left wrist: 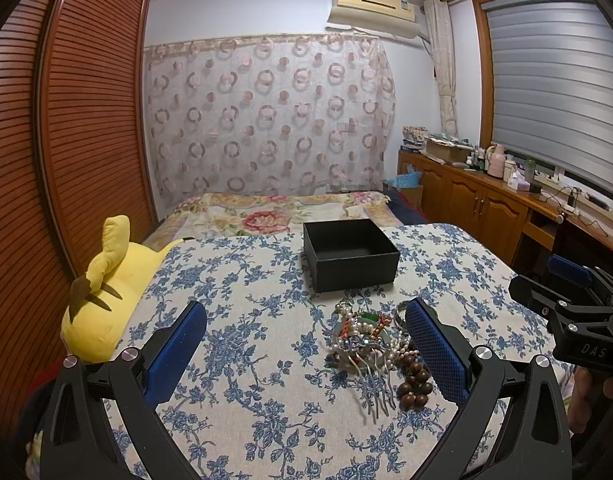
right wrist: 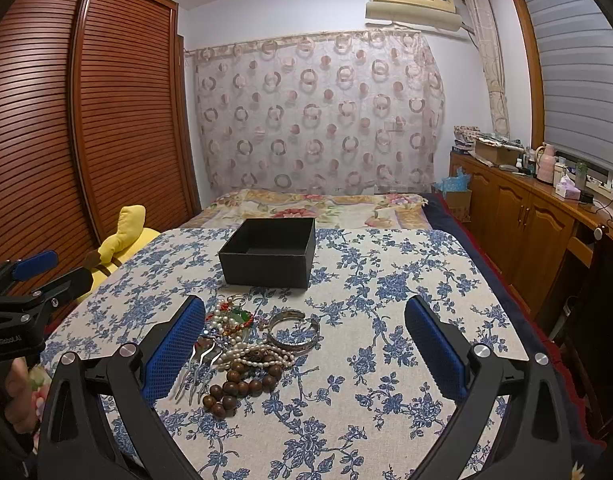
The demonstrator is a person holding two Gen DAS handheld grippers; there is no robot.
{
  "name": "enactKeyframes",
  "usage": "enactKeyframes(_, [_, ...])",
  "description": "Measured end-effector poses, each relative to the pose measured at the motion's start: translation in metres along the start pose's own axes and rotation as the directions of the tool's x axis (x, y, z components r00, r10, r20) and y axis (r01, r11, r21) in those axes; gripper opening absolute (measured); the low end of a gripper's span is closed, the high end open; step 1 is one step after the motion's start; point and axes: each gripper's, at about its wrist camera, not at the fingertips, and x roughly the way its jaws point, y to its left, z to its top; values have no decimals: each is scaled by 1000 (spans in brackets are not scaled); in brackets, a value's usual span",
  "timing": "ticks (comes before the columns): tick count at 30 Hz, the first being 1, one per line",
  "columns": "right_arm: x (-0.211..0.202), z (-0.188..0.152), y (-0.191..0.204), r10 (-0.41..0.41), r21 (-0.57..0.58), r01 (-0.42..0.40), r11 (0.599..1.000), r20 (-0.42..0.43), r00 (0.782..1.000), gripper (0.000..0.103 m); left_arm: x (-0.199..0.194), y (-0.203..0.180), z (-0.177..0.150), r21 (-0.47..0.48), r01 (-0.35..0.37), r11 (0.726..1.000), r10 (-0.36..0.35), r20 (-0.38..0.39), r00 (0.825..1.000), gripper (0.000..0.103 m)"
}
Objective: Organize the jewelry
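A pile of jewelry lies on the blue-flowered tablecloth: pearl strands, a brown wooden bead bracelet, a silver bangle, silver hairpins and red and green pieces. An open black box stands behind it, empty as far as I see; it also shows in the right wrist view. My left gripper is open above the table, the pile by its right finger. My right gripper is open, the pile by its left finger.
A yellow plush toy lies at the table's left edge. A bed is behind the table. A wooden wardrobe stands on the left and a wooden sideboard with clutter on the right.
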Motion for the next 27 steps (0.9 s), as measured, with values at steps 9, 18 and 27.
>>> enactKeyframes(9, [0,0,0,2,1,-2,1000,0,1000,101,0,1,0,-1,-1,1000,1,1,1000,97])
enactKeyframes(18, [-1,0,1,1,1,-1,1000,1,1000,101,0,1,0,0,0,1000,0,2,1000,97])
enactKeyframes(27, [-1,0,0,2,2,-2,1000,1,1000,101,-1,1,1,-2,0,1000,0,3,1000,97])
